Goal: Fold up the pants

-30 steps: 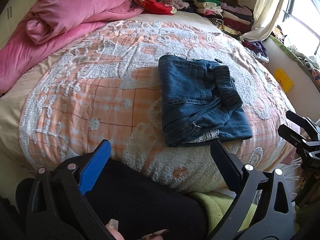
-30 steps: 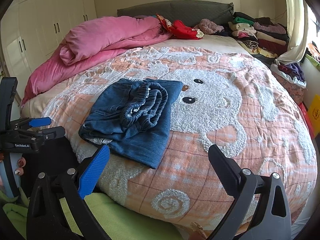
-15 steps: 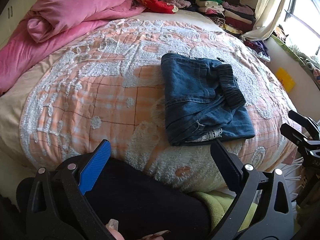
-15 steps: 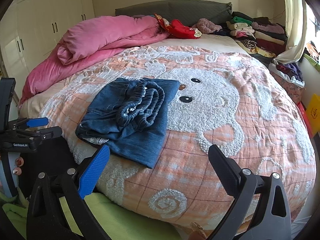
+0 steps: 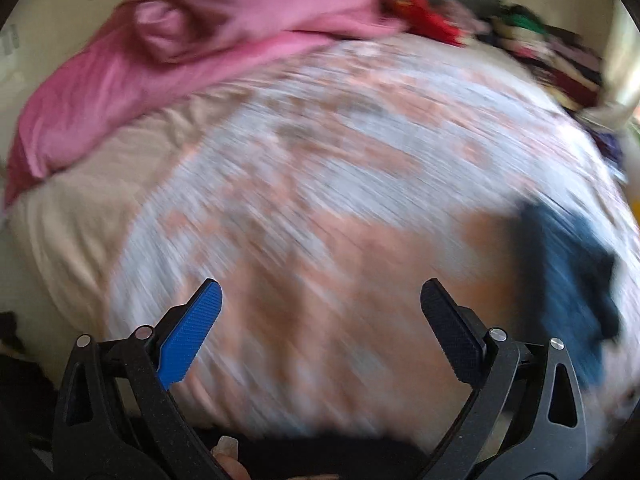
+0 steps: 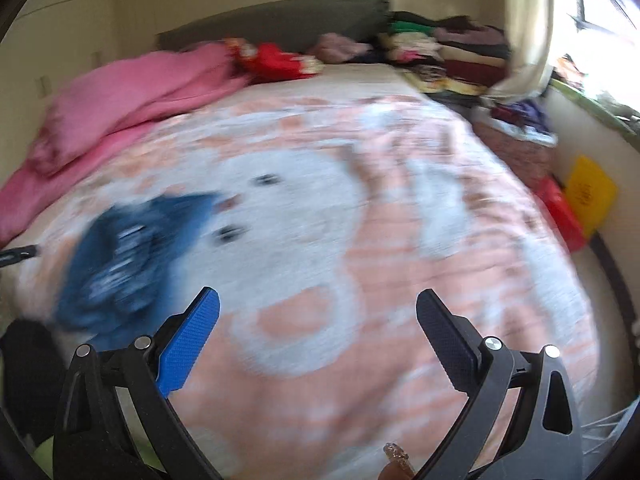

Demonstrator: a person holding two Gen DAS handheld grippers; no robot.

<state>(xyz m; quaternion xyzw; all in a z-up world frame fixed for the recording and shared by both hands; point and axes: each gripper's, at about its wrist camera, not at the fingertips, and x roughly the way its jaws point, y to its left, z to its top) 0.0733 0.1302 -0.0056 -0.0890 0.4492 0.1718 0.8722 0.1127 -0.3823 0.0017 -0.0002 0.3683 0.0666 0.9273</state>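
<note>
The pants, a folded bundle of blue denim smeared by motion blur, were seen lying on the bed to the left of the right gripper's jaws and a little beyond their tips; nothing more of the fold could be made out. In the left wrist view the pants were placed to the right of the left gripper's jaws, near the bed's right side. Both pairs of jaws were held wide apart and empty, each with one ribbed blue pad and one ribbed black pad on a matte black frame. A fingertip was glimpsed at the lower edge of the right view. Under and ahead of the jaws a tufted bedspread was spread, peach check with raised white pile forming a round cartoon face with two dark eyes. Farther off to the left, a crumpled pink duvet with a soft sheen was heaped. At the far end, a dark grey headboard was backed by a red item and stacked folded clothes.
</note>
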